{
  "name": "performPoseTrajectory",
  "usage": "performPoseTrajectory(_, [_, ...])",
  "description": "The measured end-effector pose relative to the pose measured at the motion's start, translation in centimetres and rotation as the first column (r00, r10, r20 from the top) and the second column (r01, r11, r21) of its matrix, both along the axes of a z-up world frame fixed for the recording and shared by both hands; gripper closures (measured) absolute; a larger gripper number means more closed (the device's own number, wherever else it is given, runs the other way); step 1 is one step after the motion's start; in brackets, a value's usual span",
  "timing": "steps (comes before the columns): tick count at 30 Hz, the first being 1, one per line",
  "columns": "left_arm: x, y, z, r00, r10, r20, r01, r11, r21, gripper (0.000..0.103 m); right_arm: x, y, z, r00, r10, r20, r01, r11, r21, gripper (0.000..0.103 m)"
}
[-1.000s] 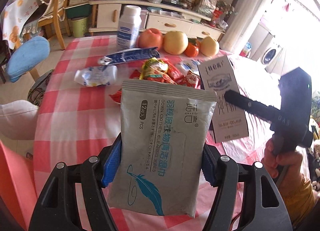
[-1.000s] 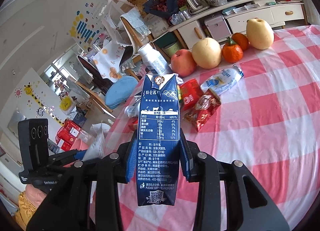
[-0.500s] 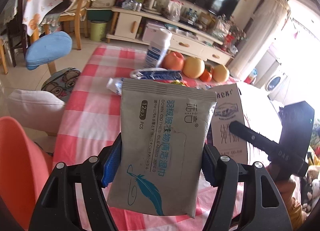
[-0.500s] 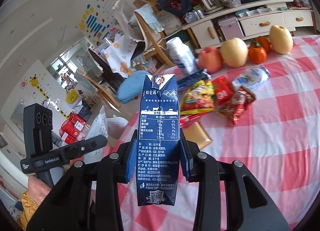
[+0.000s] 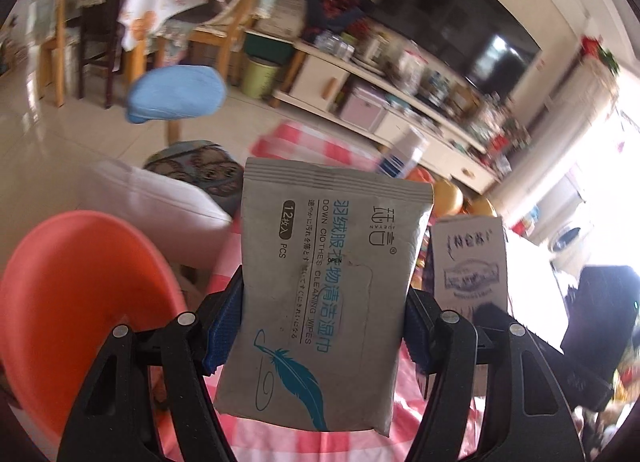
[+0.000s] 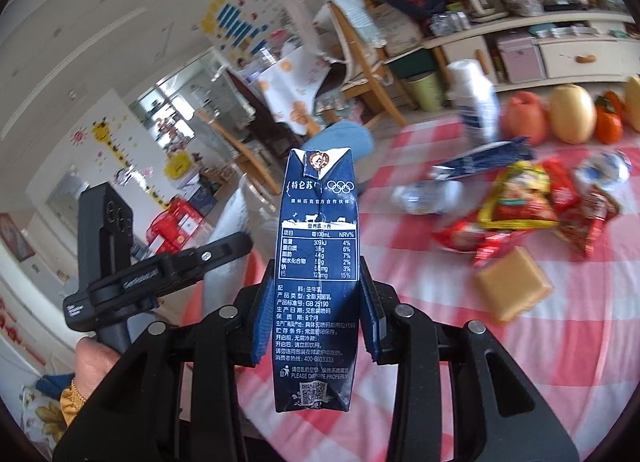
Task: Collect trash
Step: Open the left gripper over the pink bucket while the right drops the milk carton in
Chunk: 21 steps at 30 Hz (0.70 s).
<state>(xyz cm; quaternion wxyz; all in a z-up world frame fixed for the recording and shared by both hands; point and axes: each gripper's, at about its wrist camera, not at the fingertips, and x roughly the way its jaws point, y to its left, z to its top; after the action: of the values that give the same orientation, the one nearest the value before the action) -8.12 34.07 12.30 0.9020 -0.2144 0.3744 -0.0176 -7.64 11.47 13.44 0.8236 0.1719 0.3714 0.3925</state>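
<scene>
- Two pieces of trash are picked up so far: the left gripper [image 5: 324, 326] is clamped on a grey wet-wipes pack [image 5: 328, 294], and the right gripper [image 6: 316, 318] is pinching a dark blue milk carton [image 6: 316, 282].
- Neither one has been dropped anywhere yet, so I'd call this the carry stage, not the dump.
- Wipes pack stands upright between the left pads, gripped by its side edges, most of it sticking up past the fingertips.
- Milk carton is the same deal on the right: upright, squeezed narrow across its sides, top poking out well ahead of the jaws.
- Orange basin [image 5: 80, 302] sits low and just to the left of the left gripper. My guess is that's where the trash goes, but can't say for sure.
- Plenty left on the checked tablecloth [image 6: 560, 362], ahead and to the right of the right gripper: a yellow snack bag [image 6: 520, 193], red wrappers [image 6: 472, 238], a blue wrapper [image 6: 484, 157], a crumpled white packet [image 6: 424, 197], a flat tan packet [image 6: 514, 288].
- Fruit [image 6: 572, 113] at the far edge probably stays put.
</scene>
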Motion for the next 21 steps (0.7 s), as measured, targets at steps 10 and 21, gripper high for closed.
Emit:
performPoseTrajectory(10, [-3.0, 8.5, -0.8, 0.973, 0.231, -0.013, -0.231, 0.971, -0.057, 0.034, -1.2, 8.9, 1.6, 0.992, 0.125, 0.014, -0.125, 0.992, 0.004, 0.065])
performPoseTrajectory(21, [-5.8, 15.9, -2.7, 0.892, 0.448, -0.063, -0.452, 0.882, -0.132, 0.033, -2.0, 17.0, 0.4, 0.975, 0.22, -0.027, -0.22, 0.975, 0.022, 0.065])
